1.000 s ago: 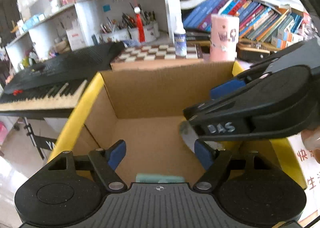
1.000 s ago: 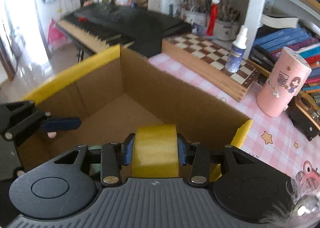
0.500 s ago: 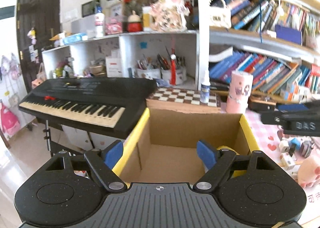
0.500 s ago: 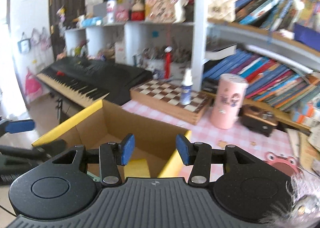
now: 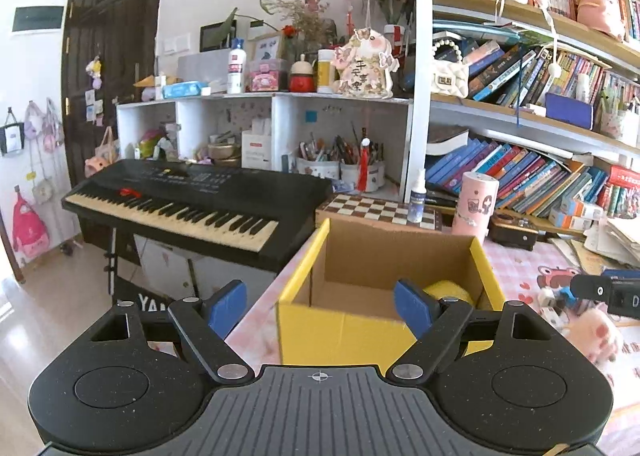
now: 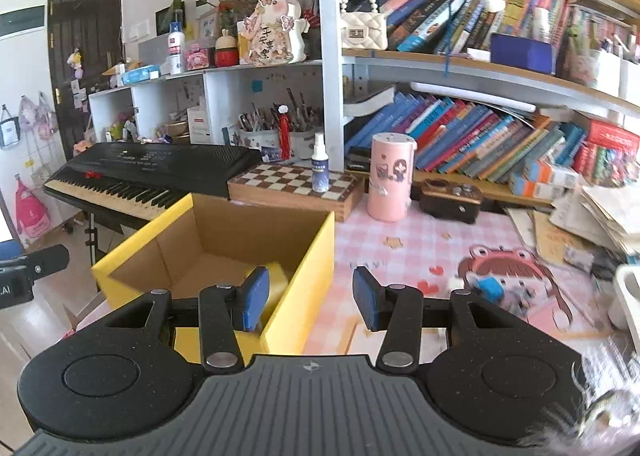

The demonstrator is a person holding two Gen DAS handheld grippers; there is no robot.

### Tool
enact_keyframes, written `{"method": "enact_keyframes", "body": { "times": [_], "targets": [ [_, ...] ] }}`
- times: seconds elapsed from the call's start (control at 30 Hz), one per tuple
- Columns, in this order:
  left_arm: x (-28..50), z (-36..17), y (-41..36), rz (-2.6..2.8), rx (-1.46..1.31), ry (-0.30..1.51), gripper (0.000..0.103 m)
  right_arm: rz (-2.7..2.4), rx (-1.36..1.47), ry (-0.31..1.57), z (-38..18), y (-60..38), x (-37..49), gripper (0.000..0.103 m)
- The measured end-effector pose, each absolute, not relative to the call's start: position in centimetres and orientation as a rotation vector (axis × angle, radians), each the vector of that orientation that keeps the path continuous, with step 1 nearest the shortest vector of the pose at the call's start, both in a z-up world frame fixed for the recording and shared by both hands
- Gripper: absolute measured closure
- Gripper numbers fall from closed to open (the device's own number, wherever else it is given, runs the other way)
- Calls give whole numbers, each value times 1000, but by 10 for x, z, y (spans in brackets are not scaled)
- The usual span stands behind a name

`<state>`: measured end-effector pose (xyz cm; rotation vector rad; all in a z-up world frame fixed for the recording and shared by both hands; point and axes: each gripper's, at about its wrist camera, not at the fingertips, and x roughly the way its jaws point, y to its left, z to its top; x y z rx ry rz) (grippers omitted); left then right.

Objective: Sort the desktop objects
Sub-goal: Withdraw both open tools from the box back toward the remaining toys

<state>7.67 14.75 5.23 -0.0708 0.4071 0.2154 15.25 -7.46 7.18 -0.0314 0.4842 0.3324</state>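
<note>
Both hand-held grippers hang released and empty above a pink checked desk. The left hand-held gripper faces the yellow cardboard box head-on; the right hand-held gripper sits over the box's right wall, its fingers spread wide.

Inside the box, a yellow tape roll lies at the 3 o'clock corner of the floor, partly hidden behind a blue pad; which way its axis runs cannot be told. From the right, only a yellow patch of it shows.

The right view alone takes in a frog-print mat and small toys, blurred, at 3 o'clock. The left view catches the other gripper's tip at its right edge.

Beyond the box at 12 o'clock stand a chessboard carrying a spray bottle, upright, and a pink canister just beside it. A black keyboard sits at 10 o'clock, with bookshelves behind.
</note>
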Motion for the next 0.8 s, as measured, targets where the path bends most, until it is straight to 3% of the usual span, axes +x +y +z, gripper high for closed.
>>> {"method": "enact_keyframes", "body": {
  "times": [0.43,0.8],
  "targets": [
    [-15,38,145,229,-92,435,20,283,-65,494,46,-67,39,59],
    [-46,9,112,162,-82,533,20,231,-97,558,16,-74,-26,59]
  ]
}}
